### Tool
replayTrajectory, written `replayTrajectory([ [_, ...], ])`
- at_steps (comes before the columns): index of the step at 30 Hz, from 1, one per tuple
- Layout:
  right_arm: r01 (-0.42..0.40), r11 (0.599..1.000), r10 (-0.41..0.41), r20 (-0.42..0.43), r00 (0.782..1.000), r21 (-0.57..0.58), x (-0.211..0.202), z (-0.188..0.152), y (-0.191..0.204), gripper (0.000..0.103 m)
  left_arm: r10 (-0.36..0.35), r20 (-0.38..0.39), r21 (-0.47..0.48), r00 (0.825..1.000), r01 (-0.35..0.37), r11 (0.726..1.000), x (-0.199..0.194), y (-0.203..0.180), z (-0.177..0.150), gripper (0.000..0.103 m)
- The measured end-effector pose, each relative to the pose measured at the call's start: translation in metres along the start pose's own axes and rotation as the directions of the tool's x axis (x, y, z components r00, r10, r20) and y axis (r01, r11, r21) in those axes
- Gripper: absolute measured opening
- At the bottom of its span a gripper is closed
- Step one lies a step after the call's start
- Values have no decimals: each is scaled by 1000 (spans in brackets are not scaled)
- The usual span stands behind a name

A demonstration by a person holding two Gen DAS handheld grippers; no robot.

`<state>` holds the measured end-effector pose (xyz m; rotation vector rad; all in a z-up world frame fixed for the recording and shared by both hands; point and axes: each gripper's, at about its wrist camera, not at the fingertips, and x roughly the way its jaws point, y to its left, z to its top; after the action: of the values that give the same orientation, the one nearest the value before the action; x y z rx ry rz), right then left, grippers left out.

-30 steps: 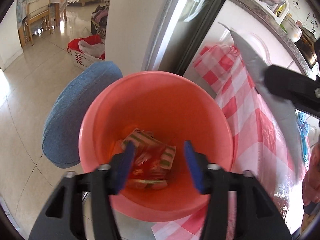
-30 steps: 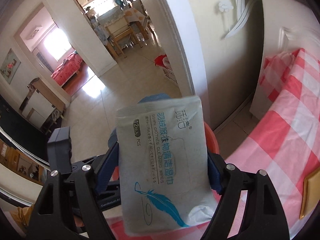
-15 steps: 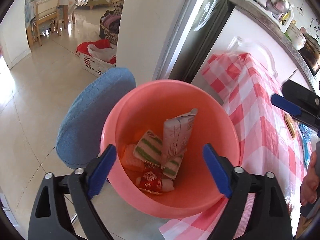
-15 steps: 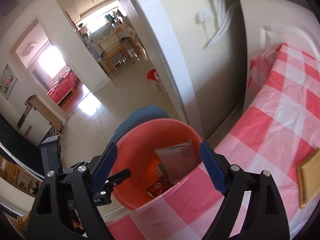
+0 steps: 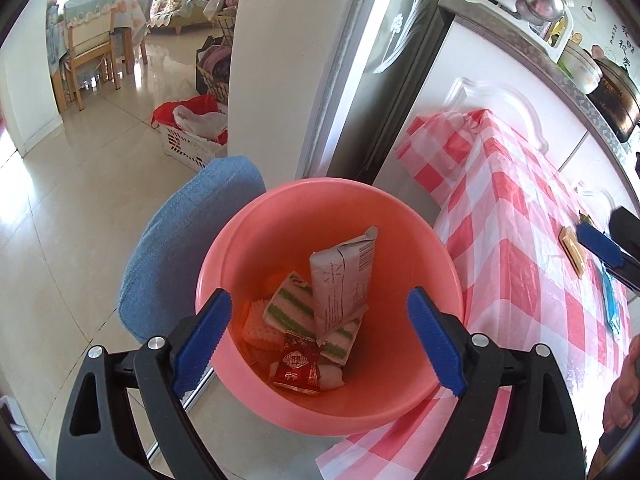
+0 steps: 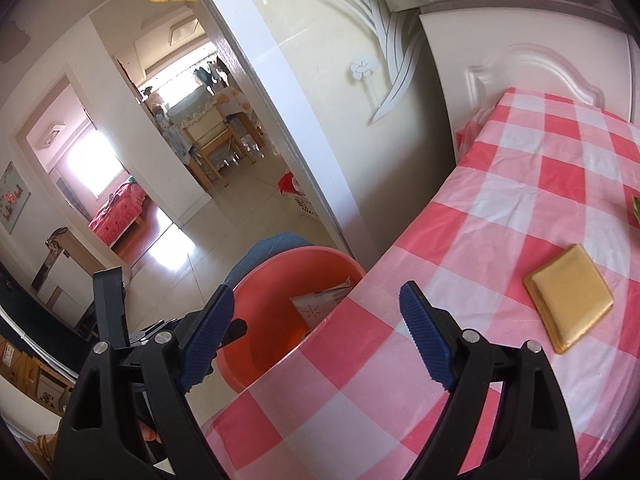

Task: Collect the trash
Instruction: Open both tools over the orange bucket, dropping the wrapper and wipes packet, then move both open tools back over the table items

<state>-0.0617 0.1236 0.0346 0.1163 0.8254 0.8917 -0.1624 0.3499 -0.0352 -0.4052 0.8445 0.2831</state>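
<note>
While the left gripper (image 5: 319, 331) hung over the pink bin (image 5: 256, 240), jaws just spread wide and empty, the wipes packet (image 5: 344, 280) leaned inside it; right gripper (image 6: 316, 328) jaws stood apart, empty, above the checkered surface (image 6: 520, 216).

Two wrist fisheye views, both looking steeply down and forward along their own tongs.

The left view hangs close above the pink bucket (image 5: 332, 408), looking almost straight into it, with the tiled floor (image 5: 72, 208) to the left and the checked worktop (image 5: 520, 240) running off to the right; the right tongs (image 5: 604, 248) show at its right edge. The right view sits over the worktop's near corner (image 6: 500, 216), facing the doorway (image 6: 192, 128) and rooms beyond, close to the cloth. Both share the bucket (image 6: 256, 344), the blue cushion (image 5: 180, 240) behind it, the cloth and the gold packet (image 6: 568, 304).
</note>
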Motion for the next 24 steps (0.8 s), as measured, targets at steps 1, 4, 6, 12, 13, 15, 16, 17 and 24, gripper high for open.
replayTrajectory([
  [1, 2, 1000, -2, 10, 1000, -1, -5, -2, 0, 85, -2, 1, 3, 1000, 2, 1000, -1, -2, 1, 89],
  [4, 10, 1000, -10, 32, 999, -3, -16, -5, -2, 85, -3, 10, 19, 1000, 3, 1000, -7, -8, 4, 89],
  [6, 22, 1000, -21, 48, 999, -4, -23, -7, -4, 85, -10, 17, 28, 1000, 10, 1000, -11, -13, 5, 89],
  [12, 38, 999, -38, 101, 994, 5, -47, -12, -16, 85, -38, 37, 72, 999, 35, 997, -26, -38, 12, 89],
  [13, 38, 999, -38, 110, 993, 9, -52, -12, -19, 85, -42, 40, 82, 998, 39, 996, -28, -42, 11, 89],
  [15, 46, 999, -47, 127, 991, 10, -60, -13, -23, 85, -57, 41, 101, 998, 52, 994, -32, -52, 13, 89],
  [16, 53, 999, -54, 138, 989, 11, -65, -14, -26, 85, -64, 40, 108, 997, 59, 992, -33, -57, 13, 89],
  [17, 54, 998, -55, 146, 988, 14, -70, -14, -30, 85, -72, 40, 117, 997, 67, 991, -35, -63, 14, 89],
  [24, 74, 995, -87, 201, 976, 72, -104, -19, -62, 85, -139, 27, 196, 990, 131, 972, -41, -110, 14, 89],
])
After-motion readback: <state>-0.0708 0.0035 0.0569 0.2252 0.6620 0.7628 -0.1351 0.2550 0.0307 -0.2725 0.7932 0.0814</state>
